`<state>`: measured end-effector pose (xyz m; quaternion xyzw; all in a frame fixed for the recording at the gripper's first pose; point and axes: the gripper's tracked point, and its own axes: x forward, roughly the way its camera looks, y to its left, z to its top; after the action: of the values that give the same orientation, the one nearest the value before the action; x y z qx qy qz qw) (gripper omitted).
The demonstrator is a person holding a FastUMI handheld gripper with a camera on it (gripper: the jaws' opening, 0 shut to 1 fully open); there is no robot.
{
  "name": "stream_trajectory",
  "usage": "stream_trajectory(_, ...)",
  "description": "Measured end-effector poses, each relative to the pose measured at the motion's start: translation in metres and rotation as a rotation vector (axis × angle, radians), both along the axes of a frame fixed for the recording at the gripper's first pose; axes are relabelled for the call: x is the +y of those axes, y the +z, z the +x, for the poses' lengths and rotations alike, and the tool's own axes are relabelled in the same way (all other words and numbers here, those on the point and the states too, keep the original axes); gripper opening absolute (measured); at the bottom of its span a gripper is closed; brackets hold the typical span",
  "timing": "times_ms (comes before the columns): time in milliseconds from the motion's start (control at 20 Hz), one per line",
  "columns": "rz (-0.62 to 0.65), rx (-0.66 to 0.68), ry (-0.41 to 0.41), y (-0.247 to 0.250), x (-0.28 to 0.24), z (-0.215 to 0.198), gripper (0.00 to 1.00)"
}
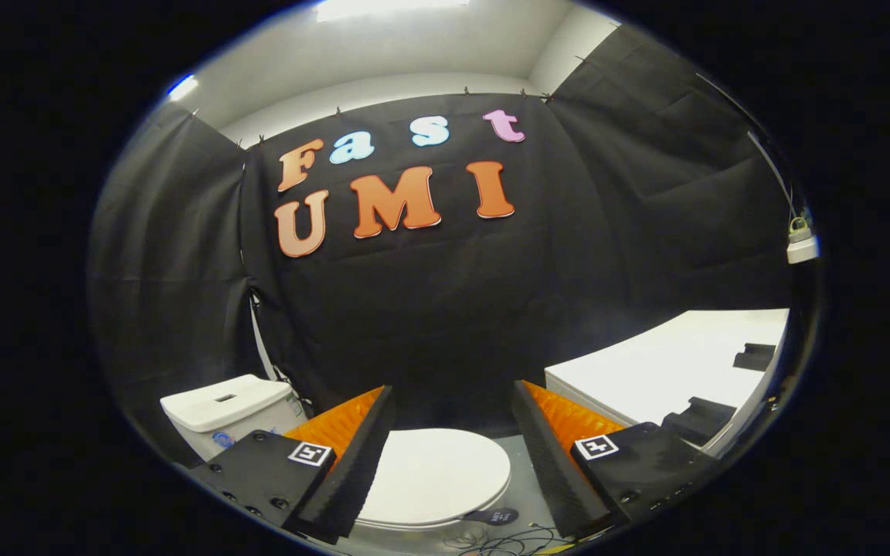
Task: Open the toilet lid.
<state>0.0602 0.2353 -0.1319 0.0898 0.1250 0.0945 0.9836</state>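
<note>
Spread wide and holding nothing, the tool hangs above the closed toilet lid, which lies between its fingers. Left stands the cistern; right, a white counter.

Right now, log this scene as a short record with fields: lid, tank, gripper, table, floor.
lid: down, flat on the bowl, seen between the jaws and below them
tank: beside the lid, behind one finger, against the cloth wall
gripper: jaws open wide, holding nothing, apart from the lid
table: white, on the other side of the lid from the tank, dark blocks on it
floor: grey, loose cables near the bowl's front
task: not yet begun
</note>
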Motion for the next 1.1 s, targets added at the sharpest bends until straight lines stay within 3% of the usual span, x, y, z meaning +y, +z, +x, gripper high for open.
stream_trajectory(100, 0.068, -0.063, -0.019, -0.009, 0.003, 0.021, 0.98)
stream_trajectory(250, 0.134, 0.172, -0.029, -0.103, 0.000, 0.000, 0.98)
stream_trajectory(450, 0.166, 0.331, -0.081, -0.158, -0.016, -0.016, 0.99)
stream_trajectory(650, 0.161, 0.434, -0.137, -0.190, -0.023, -0.024, 0.99)
stream_trajectory(1100, 0.240, 0.518, -0.234, -0.225, -0.034, -0.024, 0.99)
